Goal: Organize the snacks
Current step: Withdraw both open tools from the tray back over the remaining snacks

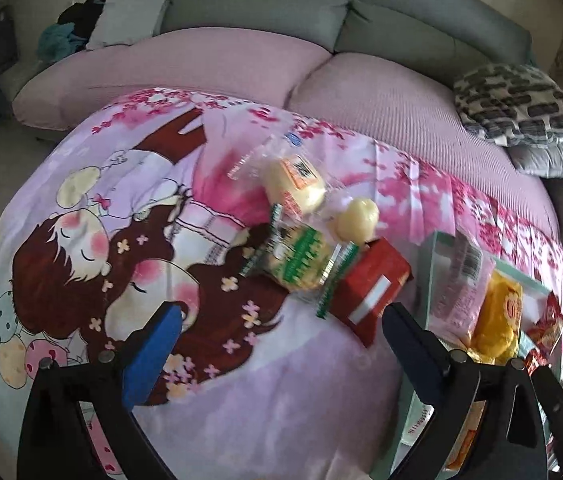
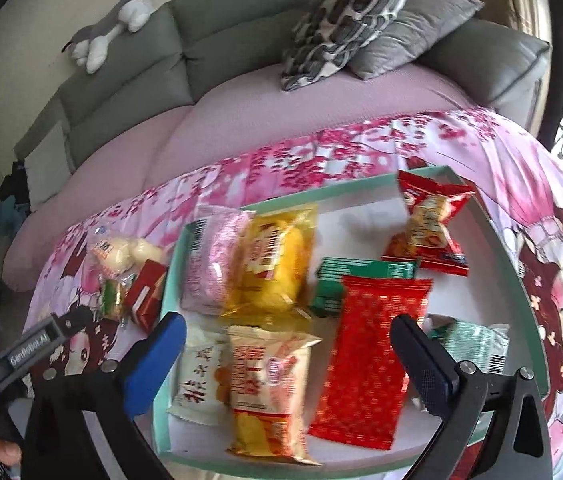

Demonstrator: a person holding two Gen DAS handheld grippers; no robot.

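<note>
Grey-green sofa [image 2: 217,44] with pink seat cover [image 1: 201,64]; patterned cushion [image 2: 345,20] on grey pillow [image 2: 413,28] at its right end; plush cat [image 2: 113,24] on backrest; bright window right.

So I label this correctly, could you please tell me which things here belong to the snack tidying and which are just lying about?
Part of the job:
- teal tray
- long red packet and yellow packet, in the tray
- red box, green-striped packet, pale bun packet, outside it

Just lying about:
- patterned cushion
- grey cushion
- plush toy
</note>
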